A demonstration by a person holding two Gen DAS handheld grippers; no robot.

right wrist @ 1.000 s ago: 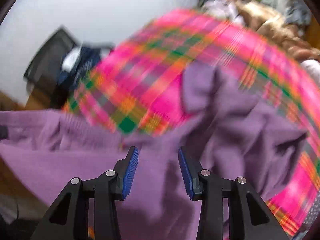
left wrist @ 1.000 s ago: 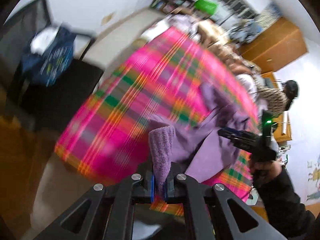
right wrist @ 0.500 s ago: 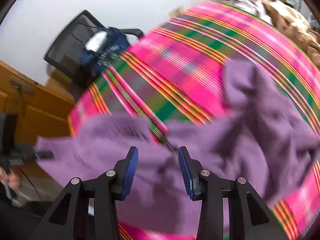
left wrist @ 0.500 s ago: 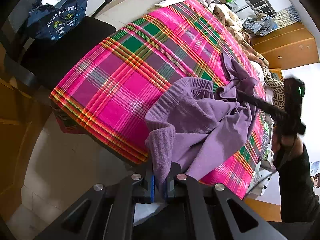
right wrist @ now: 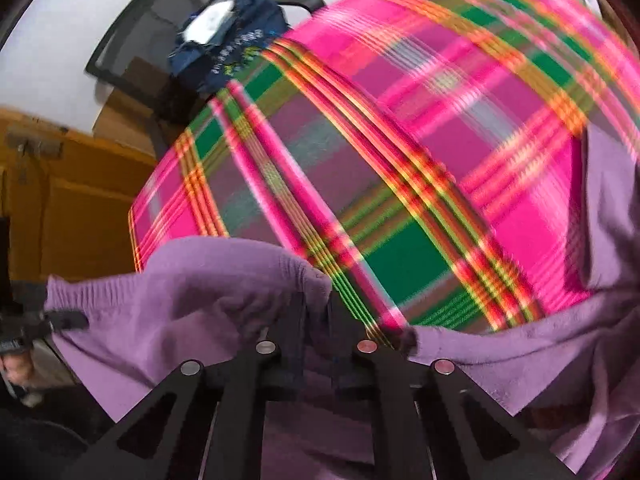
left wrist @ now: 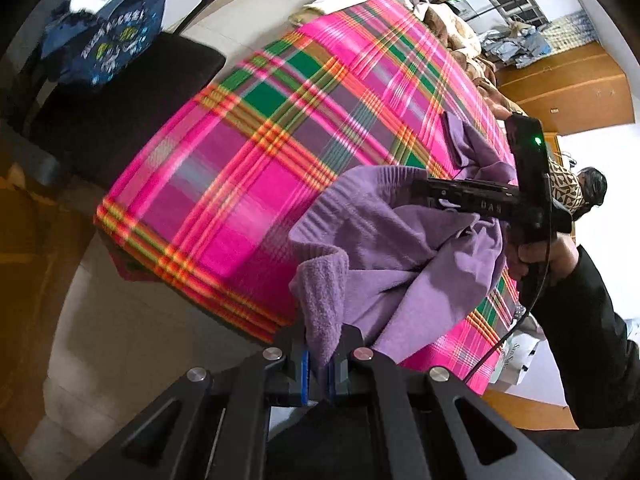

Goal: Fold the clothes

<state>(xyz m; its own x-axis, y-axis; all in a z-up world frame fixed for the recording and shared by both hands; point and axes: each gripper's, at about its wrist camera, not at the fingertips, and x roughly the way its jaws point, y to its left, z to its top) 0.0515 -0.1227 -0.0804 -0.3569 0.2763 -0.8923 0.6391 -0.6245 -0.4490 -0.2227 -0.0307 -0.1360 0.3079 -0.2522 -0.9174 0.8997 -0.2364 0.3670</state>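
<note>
A purple knit garment (left wrist: pixel 400 248) lies bunched at the near corner of a bed covered by a pink plaid spread (left wrist: pixel 240 160). My left gripper (left wrist: pixel 318 364) is shut on a fold of its ribbed hem, which hangs just off the bed's edge. My right gripper (right wrist: pixel 316 320) is closing on the same hem (right wrist: pixel 180 300) further along, with purple cloth gathered between the nearly touching fingers. In the left wrist view the right gripper (left wrist: pixel 424 188) reaches into the garment from the right, held by a hand (left wrist: pixel 536 256) in a black sleeve.
A black chair with a dark blue bag (left wrist: pixel 104 40) stands beside the bed's left side. A wooden cabinet (right wrist: pixel 60 200) stands near the bed's corner. Bedding and clothes pile up at the bed's far end (left wrist: pixel 452 32). A white bag (left wrist: pixel 520 360) sits on the floor.
My right gripper has slid along the garment to its hem and its jaws have come together on the cloth. My left gripper has sunk a little, still gripping the hem.
</note>
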